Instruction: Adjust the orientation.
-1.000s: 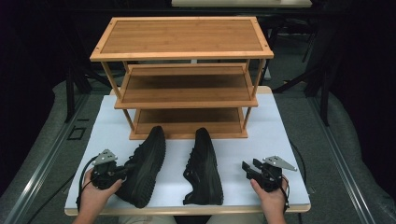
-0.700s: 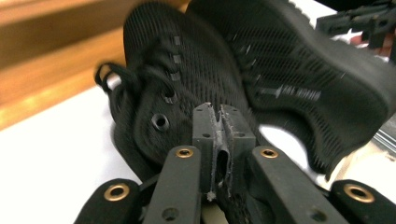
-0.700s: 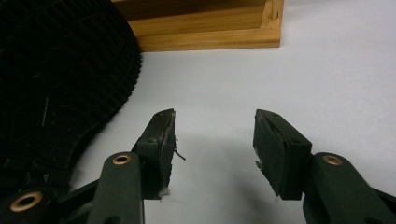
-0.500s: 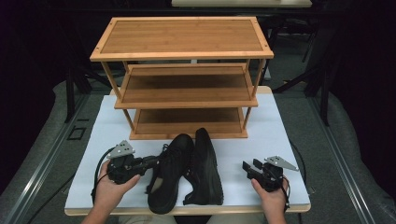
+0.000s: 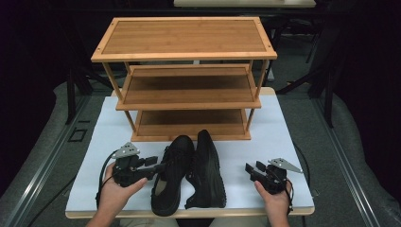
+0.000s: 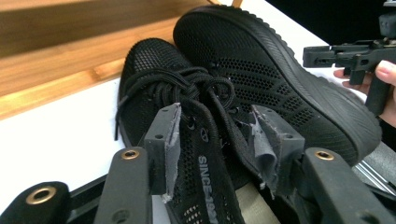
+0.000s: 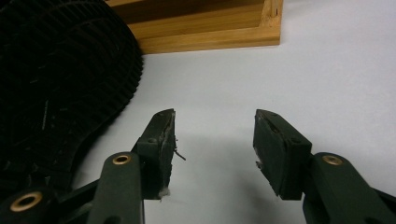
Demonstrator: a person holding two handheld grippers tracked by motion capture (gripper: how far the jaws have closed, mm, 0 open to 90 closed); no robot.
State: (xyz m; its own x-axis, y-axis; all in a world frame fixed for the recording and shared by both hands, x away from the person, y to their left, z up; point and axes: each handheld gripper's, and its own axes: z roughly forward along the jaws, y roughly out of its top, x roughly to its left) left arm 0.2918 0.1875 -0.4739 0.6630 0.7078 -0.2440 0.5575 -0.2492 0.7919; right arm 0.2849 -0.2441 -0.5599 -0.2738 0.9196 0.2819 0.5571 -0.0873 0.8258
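Release of the left shoe [image 5: 171, 172] beside the wooden rack [image 5: 184, 80] is being completed: jaws of the left gripper [image 5: 156, 165] have just been opening and stand apart around its collar, the right gripper [image 5: 252, 169] is held open over bare table, and a fresh grip is needed next for the lift.

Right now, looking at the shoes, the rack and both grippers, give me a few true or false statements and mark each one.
1. Both black shoes sit on the rack's bottom shelf. False: the left shoe and the right shoe lie on the white table in front of the wooden rack.
2. The left gripper has its jaws apart over the left shoe's tongue and laces. True; they have just been opening.
3. The right gripper grips the right shoe. False: its jaws stand open over bare table.
4. The two shoes touch side by side. True.
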